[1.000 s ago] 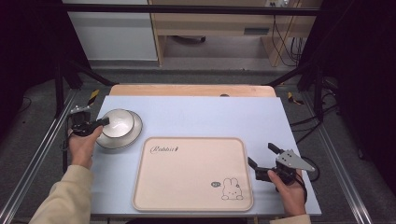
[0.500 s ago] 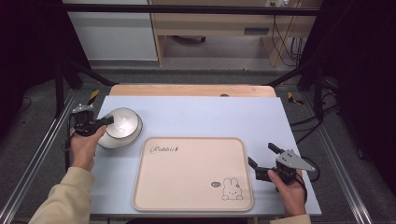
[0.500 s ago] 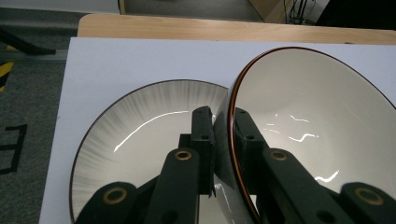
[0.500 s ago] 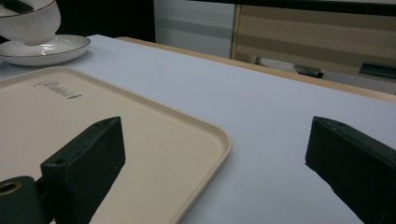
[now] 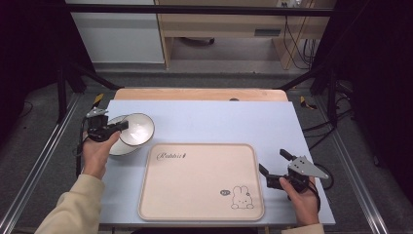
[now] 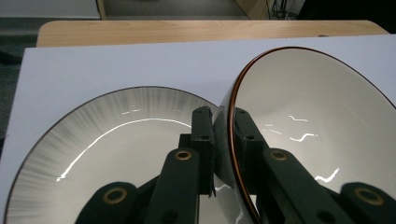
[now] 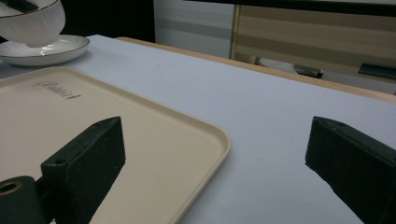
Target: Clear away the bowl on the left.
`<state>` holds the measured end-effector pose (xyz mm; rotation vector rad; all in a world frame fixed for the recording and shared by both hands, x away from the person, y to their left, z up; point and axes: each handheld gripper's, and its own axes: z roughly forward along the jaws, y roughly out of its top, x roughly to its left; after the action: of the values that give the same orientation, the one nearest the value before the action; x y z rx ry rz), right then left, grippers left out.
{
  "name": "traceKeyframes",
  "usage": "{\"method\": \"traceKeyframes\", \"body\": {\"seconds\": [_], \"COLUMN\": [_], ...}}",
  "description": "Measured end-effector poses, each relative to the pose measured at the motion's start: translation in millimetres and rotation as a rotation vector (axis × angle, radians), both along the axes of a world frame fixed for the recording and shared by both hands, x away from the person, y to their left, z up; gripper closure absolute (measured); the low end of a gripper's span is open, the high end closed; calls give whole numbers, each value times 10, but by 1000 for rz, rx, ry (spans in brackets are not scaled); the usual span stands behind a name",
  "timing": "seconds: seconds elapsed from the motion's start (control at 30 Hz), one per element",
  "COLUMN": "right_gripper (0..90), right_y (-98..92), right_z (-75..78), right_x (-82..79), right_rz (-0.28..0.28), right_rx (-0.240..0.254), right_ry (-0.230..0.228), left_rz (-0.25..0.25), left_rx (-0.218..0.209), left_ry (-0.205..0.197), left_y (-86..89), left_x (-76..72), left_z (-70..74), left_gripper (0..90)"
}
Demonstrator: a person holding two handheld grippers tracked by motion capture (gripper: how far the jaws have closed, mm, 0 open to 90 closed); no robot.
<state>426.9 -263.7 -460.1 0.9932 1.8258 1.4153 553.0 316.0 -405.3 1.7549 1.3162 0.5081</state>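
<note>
Left claw [image 6: 224,154] clamps the tilted bowl [image 6: 317,135] — glossy white, thin brown rim — over the plate [image 6: 116,154].

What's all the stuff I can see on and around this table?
bowl: one, white with a brown rim, tilted and lifted above the plate, rim pinched in the left gripper
plate: one, white with grey streaks, far left on the mat
tray: one, beige with a rabbit drawing, near middle of the mat
mat: one, pale blue, covering the table
table: one, light wood, showing along the far edge
left gripper: one, black, shut on the bowl
right gripper: one, black, open, beside the tray's right edge
hands: two, one on each gripper
</note>
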Motion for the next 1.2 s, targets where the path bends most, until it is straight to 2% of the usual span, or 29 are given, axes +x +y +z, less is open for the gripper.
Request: {"method": "traceKeyframes", "body": {"seconds": [0.63, 1.2], "right_gripper": [49, 49], "right_y": [-1, -2], "right_z": [7, 9], "right_x": [-2, -4], "right_rz": [4, 4], "right_rx": [-2, -1], "right_ry": [-4, -4], "left_rz": [-88, -130], "left_rx": [-11, -14], "left_ry": [-6, -5], "left_y": [-376, -559], "left_x": [-77, -100], "left_z": [-22, -37], "left_gripper": [812, 812]}}
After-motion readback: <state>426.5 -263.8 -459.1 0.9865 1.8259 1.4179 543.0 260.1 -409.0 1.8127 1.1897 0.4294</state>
